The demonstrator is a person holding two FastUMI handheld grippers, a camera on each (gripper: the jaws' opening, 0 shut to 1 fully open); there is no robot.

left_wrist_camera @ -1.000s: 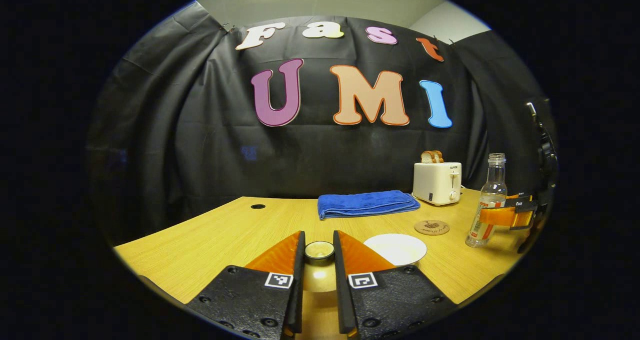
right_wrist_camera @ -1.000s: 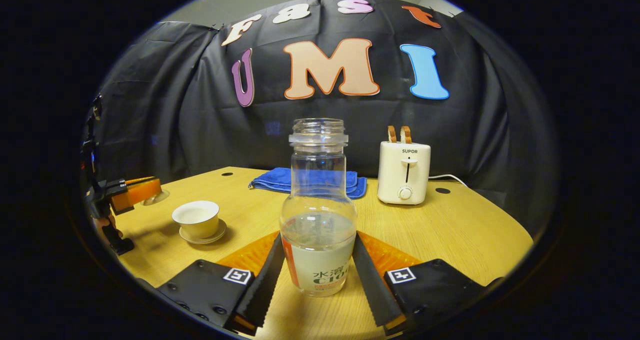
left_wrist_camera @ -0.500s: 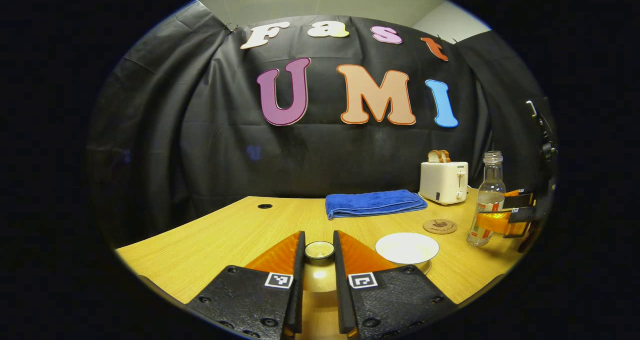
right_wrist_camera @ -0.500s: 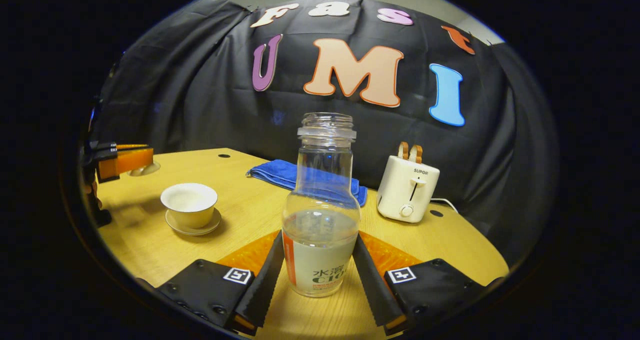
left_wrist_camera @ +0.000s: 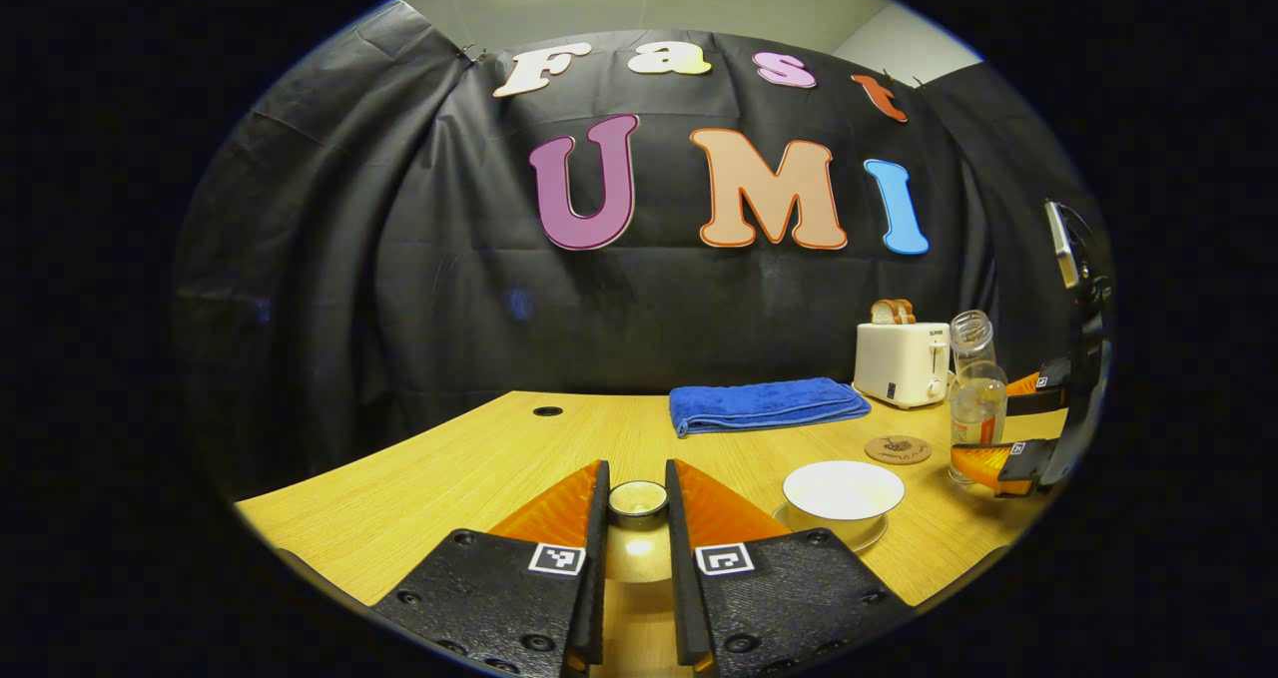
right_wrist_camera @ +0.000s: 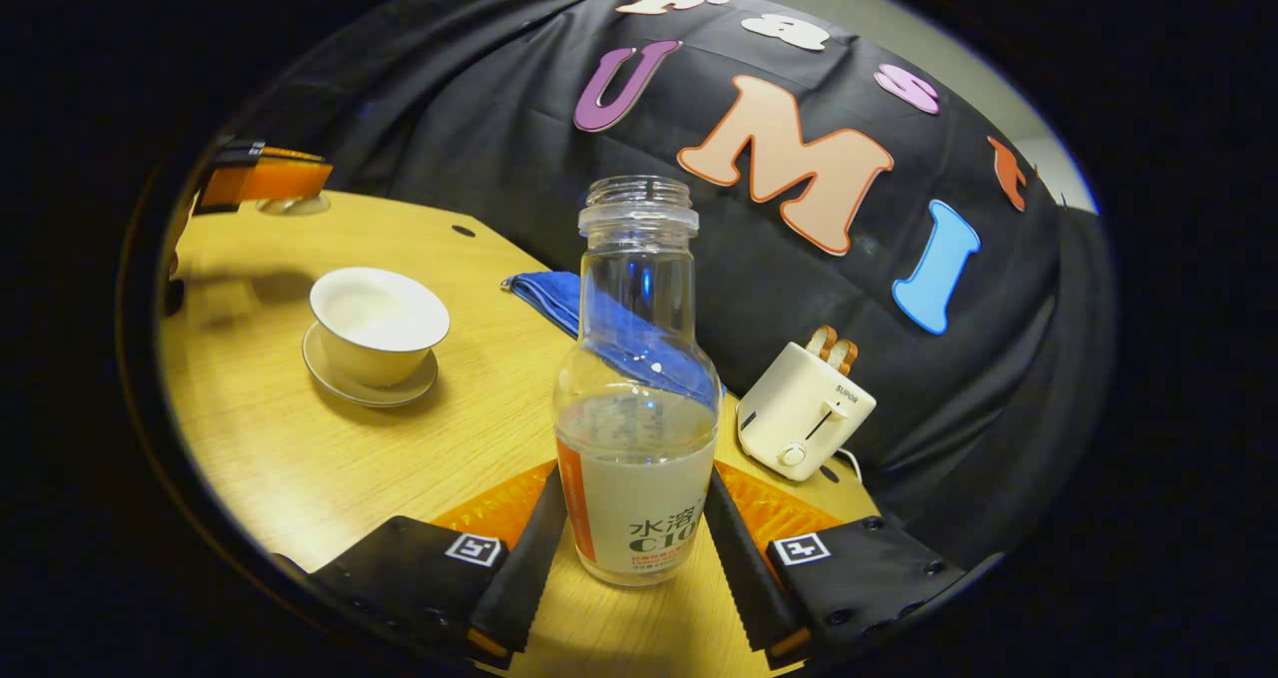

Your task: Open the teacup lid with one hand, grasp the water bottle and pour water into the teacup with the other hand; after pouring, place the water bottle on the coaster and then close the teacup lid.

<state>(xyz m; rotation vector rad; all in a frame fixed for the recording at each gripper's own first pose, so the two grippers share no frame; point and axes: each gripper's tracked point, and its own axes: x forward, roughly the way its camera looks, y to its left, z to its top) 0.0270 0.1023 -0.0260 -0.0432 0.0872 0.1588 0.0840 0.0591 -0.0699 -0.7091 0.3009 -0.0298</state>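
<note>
My left gripper (left_wrist_camera: 637, 480) is shut on the knob of the teacup lid (left_wrist_camera: 638, 500), held above the table left of the cup. The white teacup (left_wrist_camera: 844, 488) stands uncovered on its saucer (left_wrist_camera: 867, 536); the right gripper view shows the teacup (right_wrist_camera: 379, 321) at left. My right gripper (right_wrist_camera: 635, 478) is shut on the clear water bottle (right_wrist_camera: 639, 358), capless and about half full. The bottle (left_wrist_camera: 973, 398) leans toward the cup, to the cup's right. The round coaster (left_wrist_camera: 898, 449) lies bare between cup and bottle.
A folded blue towel (left_wrist_camera: 767, 404) lies at the back of the wooden table (left_wrist_camera: 469, 468). A white toaster (left_wrist_camera: 904, 363) with bread slices stands to its right. The toaster (right_wrist_camera: 804, 413) sits behind the bottle in the right gripper view.
The right gripper has rolled with the bottle, tipping it toward the teacup and bringing it closer. The left gripper has drifted slightly left, still holding the lid.
</note>
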